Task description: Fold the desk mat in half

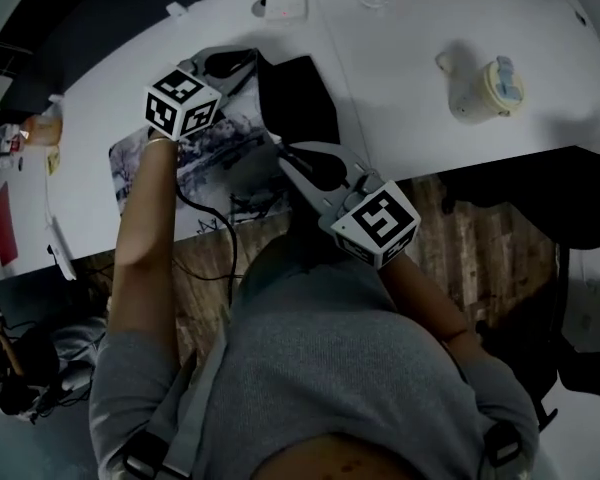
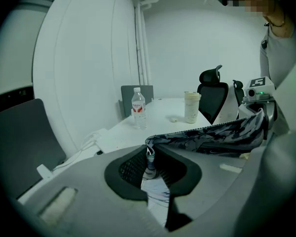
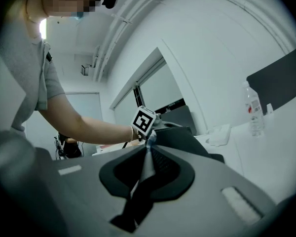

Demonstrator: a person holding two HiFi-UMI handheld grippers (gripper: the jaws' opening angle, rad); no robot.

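While you've got the desk mat point(image 2: 212, 135) hoisted off the table point(image 1: 400, 118), here's what's around it. A water bottle point(image 2: 138, 107) and a lidded white cup point(image 2: 191, 106) stand on the far part of the tabletop, well apart from the mat, with a small white bit point(image 2: 173, 119) lying between them. White cables and a plug block point(image 1: 280, 3) sit at the far edge. A black cable point(image 1: 225, 243) dangles off the near edge beside your left arm. Only the mat itself spans the gap between the grippers.

Your left gripper point(image 2: 150, 149) has its jaws nearly together, pinching one edge of the mat, and the printed side runs down through the pads. Your right gripper point(image 3: 148, 144) is clamped narrow on another edge the same way, with the black underside showing there. The mat hangs stretched between the two, sagging a bit, and its left end looks to be lying on the table by the near edge.

Your left arm reaches out long and straight, gripper tipped slightly down. Your right arm is bent in close to your body, gripper about level and aimed toward the left one.

Table's plain white, and wood-look floor point(image 1: 480, 258) shows beside its near edge. A black office chair point(image 2: 214, 88) stands past the far end, and the walls are white. Lighting's pretty dim.
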